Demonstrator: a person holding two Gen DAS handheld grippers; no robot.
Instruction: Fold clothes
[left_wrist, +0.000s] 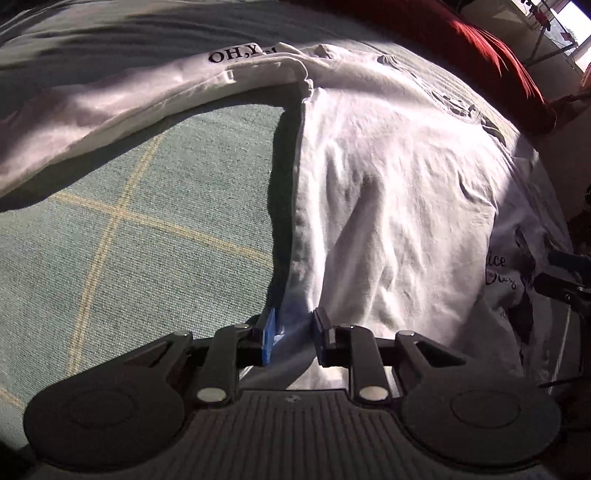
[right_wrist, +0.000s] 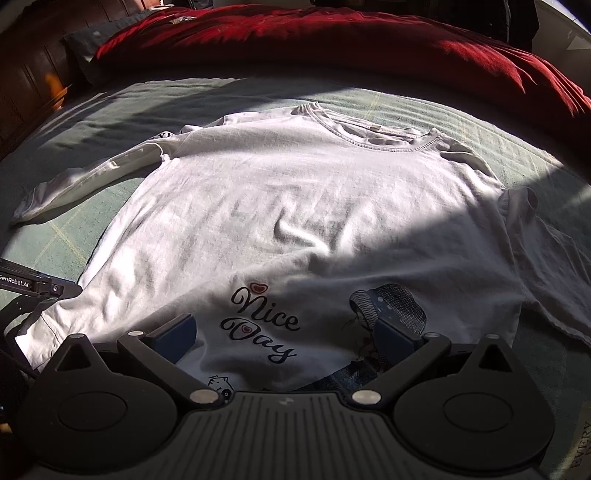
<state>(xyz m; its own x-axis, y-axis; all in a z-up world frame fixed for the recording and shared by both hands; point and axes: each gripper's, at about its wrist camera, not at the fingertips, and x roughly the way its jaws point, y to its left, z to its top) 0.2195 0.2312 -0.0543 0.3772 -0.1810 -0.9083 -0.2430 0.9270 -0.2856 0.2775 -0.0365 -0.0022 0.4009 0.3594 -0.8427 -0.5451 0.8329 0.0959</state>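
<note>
T-shirt (right_wrist: 295, 206) hem between left jaws, ungripped

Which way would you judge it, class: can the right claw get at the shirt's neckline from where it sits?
Probably yes. The right claw sits open over the "Nice Day" print at the near hem, and the neckline lies at the far end of the white shirt. Only flat cloth lies between.

White T-shirt (right_wrist: 295, 206), green yellow-lined bedspread (left_wrist: 147, 229), red blanket (right_wrist: 332, 40)

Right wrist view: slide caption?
White T-shirt spread flat on a green bedsheet, open right gripper over its printed hem.
</note>
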